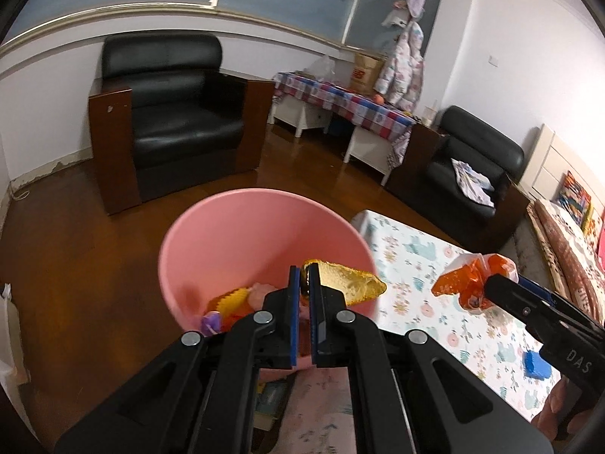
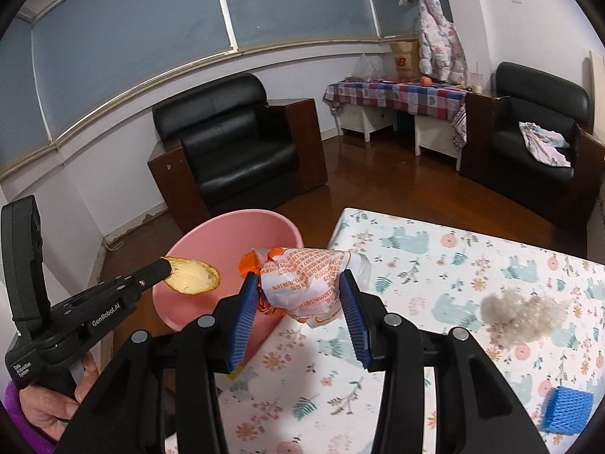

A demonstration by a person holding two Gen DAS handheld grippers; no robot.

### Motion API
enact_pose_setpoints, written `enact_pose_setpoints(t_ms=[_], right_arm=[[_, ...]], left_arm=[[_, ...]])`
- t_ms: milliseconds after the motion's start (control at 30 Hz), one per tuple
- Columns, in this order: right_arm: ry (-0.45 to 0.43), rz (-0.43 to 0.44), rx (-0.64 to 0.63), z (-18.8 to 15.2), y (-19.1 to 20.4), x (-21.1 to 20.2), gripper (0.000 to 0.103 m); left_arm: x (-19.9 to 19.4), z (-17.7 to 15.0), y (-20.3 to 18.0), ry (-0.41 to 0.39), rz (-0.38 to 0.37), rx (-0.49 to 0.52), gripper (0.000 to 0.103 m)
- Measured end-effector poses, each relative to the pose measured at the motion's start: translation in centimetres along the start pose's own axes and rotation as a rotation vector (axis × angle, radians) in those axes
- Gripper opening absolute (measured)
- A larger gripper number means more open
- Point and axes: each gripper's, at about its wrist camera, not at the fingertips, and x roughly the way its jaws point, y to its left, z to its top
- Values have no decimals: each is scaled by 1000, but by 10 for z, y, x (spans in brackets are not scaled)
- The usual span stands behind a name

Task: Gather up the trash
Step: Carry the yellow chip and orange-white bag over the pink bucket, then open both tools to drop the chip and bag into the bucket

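Note:
A pink bin (image 1: pixel 242 242) (image 2: pixel 223 242) stands on the floor beside the table's left edge, with several scraps inside. My left gripper (image 1: pixel 307 276) (image 2: pixel 166 269) is shut on a yellow-orange fruit peel (image 1: pixel 351 283) (image 2: pixel 193 276), which hangs over the bin's rim. My right gripper (image 2: pixel 298 287) (image 1: pixel 487 283) is shut on a crumpled white and orange wrapper (image 2: pixel 306 283) (image 1: pixel 465 283), held above the table edge just right of the bin. A hand holds each gripper's grip.
The table (image 2: pixel 435 265) has a floral cloth. On it lie a grey fluffy clump (image 2: pixel 522 314) and a blue foam net sleeve (image 2: pixel 567 408) (image 1: pixel 537 365). Two black armchairs (image 2: pixel 242 147) (image 2: pixel 537 132) and a covered side table (image 2: pixel 401 94) stand behind on the wooden floor.

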Motion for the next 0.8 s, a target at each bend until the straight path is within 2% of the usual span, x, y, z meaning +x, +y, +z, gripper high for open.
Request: enact_pose_setpoints(t_ms=[333, 800], right_arm=[[38, 56, -31, 6, 26, 30, 44], [130, 135, -66, 1, 60, 87, 44]], left_arm=[[-1, 2, 36, 3, 61, -54, 4], [17, -1, 59, 39, 103, -70, 4]])
